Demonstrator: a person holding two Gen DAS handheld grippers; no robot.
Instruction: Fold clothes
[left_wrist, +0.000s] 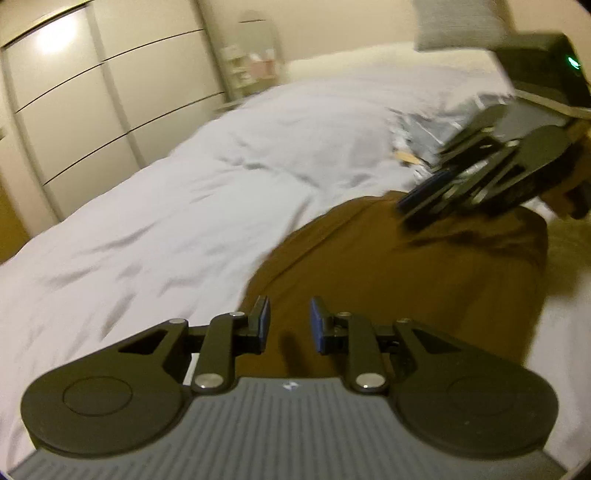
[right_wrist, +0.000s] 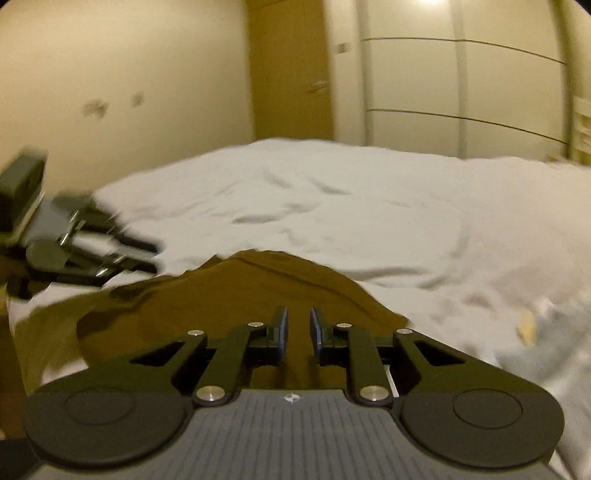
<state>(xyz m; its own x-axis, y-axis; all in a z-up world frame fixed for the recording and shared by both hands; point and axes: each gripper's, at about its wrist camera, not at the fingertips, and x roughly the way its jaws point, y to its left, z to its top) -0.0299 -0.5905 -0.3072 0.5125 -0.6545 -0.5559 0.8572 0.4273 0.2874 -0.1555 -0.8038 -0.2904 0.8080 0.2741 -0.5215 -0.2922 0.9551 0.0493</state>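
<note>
A brown garment (left_wrist: 406, 288) lies spread on the white bed (left_wrist: 184, 221). My left gripper (left_wrist: 290, 310) hovers over its near edge, open, with nothing between the blue pads. The right gripper (left_wrist: 406, 210) shows blurred at the upper right, low over the far side of the garment. In the right wrist view the brown garment (right_wrist: 221, 288) lies rumpled under and ahead of my right gripper (right_wrist: 298, 314), whose pads stand a narrow gap apart with only cloth seen below. The left gripper (right_wrist: 155, 256) is at the left edge, over the garment's corner.
The white duvet (right_wrist: 369, 221) stretches wide beyond the garment. A grey patterned cloth (left_wrist: 424, 129) lies on the bed past the brown one. A pale wardrobe (left_wrist: 74, 110) stands beside the bed, a grey pillow (left_wrist: 454, 26) at its head, and a wooden door (right_wrist: 288, 74) behind.
</note>
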